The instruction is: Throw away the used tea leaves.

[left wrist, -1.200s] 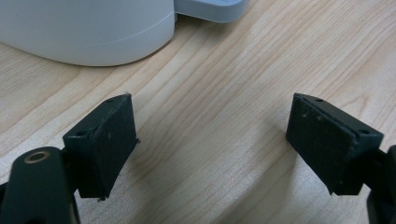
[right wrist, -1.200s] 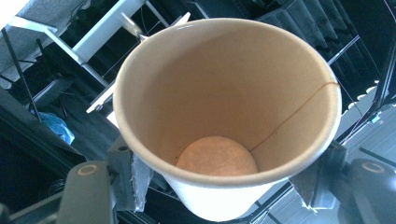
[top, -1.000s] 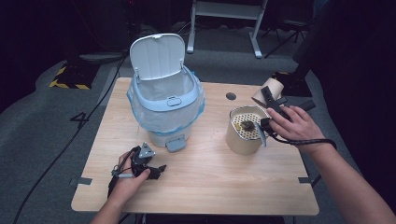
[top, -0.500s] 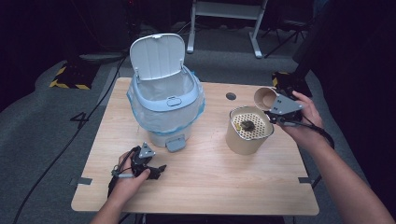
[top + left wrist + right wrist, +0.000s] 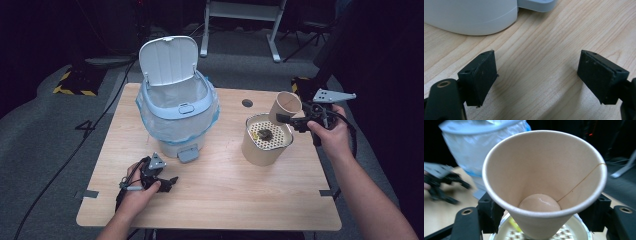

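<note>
My right gripper (image 5: 286, 119) is shut on a tan paper cup (image 5: 288, 104), which is tilted with its mouth toward the high camera. It hangs over the far right rim of a tan container (image 5: 263, 150). Its jaws have just been opening a little, with the cup (image 5: 544, 175) still between them; the cup's bottom looks glossy. The container's perforated top (image 5: 272, 136) carries a dark lump (image 5: 264, 134). My left gripper (image 5: 167, 184) rests open on the table (image 5: 235, 200) before the bin (image 5: 175, 117). Nothing lies between its pads (image 5: 482, 75).
The pale blue pedal bin has a plastic liner, its lid (image 5: 168, 59) stands up, and its pedal (image 5: 188, 154) points at my left hand. Its white base (image 5: 469, 17) lies just beyond my left jaws. A cable hole (image 5: 247, 103) sits near the table's far edge.
My right hand has risen off the container's rim and drawn slightly to the right, the cup still in its jaws. The left hand has kept still.
</note>
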The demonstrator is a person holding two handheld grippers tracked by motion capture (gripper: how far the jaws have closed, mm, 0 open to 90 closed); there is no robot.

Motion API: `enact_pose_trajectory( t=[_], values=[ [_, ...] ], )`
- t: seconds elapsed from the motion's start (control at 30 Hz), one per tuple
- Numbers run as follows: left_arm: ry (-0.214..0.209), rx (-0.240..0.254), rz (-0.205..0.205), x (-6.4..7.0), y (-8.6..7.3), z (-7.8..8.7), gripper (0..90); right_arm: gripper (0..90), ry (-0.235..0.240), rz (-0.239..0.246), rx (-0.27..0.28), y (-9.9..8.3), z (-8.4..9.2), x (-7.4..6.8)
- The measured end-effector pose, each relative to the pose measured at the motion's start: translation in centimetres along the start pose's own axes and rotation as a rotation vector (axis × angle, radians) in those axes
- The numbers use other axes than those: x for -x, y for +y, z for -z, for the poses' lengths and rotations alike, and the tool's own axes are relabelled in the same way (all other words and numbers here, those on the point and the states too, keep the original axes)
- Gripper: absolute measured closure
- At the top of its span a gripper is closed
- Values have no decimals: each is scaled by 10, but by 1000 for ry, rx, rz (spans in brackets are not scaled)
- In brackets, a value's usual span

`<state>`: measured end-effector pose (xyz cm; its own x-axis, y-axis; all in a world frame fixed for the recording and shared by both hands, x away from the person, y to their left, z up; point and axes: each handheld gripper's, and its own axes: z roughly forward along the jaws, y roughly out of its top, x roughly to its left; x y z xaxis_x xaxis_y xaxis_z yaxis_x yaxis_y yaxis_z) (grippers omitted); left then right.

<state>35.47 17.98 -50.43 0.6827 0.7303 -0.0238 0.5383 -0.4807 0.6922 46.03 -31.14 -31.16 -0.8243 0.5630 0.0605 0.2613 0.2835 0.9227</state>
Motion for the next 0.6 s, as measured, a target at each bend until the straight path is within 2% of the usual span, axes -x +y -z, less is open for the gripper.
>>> enact_pose_trajectory(
  t=[0.07, 0.1, 0.33, 0.43, 0.6],
  values=[
    [0, 0, 0, 0, 0, 0, 163, 300, 29, -28, 10, 1, 0, 0],
    [0, 0, 0, 0, 0, 0, 163, 299, 34, -26, 7, 1, 0, -1],
    [0, 0, 1, 0, 0, 0, 162, 299, 33, 28, -31, 8, 0, -3],
    [-1, 0, 0, 0, 0, 0, 162, 299, 40, 67, -39, 12, -1, -3],
    [0, 0, 1, 0, 0, 0, 162, 298, 46, 78, -39, 17, -2, -1]
  ],
)
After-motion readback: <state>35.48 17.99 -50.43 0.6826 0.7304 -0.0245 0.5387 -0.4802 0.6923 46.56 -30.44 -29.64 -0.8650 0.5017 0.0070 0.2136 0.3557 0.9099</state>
